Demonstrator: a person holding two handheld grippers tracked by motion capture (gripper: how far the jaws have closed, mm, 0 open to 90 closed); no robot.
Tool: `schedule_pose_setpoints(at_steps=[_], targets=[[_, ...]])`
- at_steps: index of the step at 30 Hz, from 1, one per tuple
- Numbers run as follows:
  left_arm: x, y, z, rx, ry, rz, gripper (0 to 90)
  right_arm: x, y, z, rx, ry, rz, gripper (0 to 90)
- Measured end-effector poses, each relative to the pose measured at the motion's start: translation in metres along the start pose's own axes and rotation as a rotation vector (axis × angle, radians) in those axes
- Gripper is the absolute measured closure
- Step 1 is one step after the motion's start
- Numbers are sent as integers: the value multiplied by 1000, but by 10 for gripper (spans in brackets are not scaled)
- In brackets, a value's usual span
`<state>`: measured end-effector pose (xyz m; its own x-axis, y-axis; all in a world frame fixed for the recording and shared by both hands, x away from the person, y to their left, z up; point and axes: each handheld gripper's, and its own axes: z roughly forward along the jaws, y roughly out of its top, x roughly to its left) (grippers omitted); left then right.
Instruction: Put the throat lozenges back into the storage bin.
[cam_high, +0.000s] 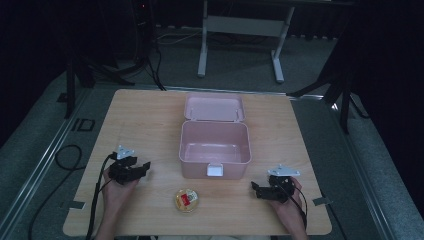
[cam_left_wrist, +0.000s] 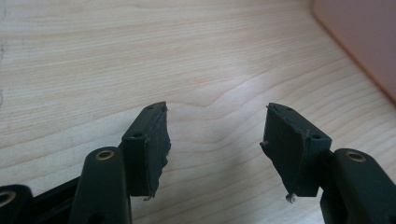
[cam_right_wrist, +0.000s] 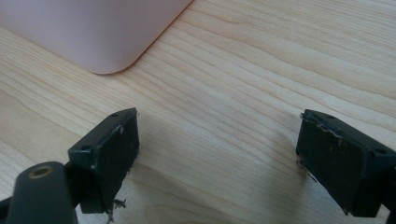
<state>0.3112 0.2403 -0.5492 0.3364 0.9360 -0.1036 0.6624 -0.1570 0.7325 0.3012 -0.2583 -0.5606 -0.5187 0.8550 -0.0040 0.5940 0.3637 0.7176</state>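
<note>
A pink box (cam_high: 215, 145) stands open in the middle of the wooden table (cam_high: 145, 115), its lid (cam_high: 214, 107) folded back behind it and its inside bare. A small round yellow container (cam_high: 186, 199) with something red inside lies in front of the box, near the table's front edge. My left gripper (cam_high: 145, 166) rests on the table left of the box, open, with nothing between its jaws; its own view (cam_left_wrist: 215, 135) shows bare wood and the box's pink wall (cam_left_wrist: 364, 42) at the right. My right gripper (cam_high: 255, 188) rests right of the container, open and empty (cam_right_wrist: 217, 154), with the box's corner (cam_right_wrist: 102, 32) ahead.
Black cables (cam_high: 95, 200) trail from the left gripper off the table's left front. Beyond the table's far edge stand a white desk frame (cam_high: 240, 30) and dark stands (cam_high: 345, 85) on a grey floor.
</note>
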Motion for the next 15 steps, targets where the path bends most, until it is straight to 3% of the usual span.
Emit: schedule_pose_setpoints(at_steps=[1, 2, 4, 10, 15], targets=[[0, 0, 0, 0, 0, 0, 406, 0, 0, 0, 0, 0, 0, 130], [-3, 1, -1, 4, 9, 34, 401, 0, 0, 0, 0, 0, 0, 130], [-6, 1, -3, 6, 15, 58, 399, 0, 0, 0, 0, 0, 0, 130], [-10, 3, -5, 7, 5, 80, 401, 0, 0, 0, 0, 0, 0, 130], [-11, 4, -10, 3, -26, 103, 401, 0, 0, 0, 0, 0, 0, 130]])
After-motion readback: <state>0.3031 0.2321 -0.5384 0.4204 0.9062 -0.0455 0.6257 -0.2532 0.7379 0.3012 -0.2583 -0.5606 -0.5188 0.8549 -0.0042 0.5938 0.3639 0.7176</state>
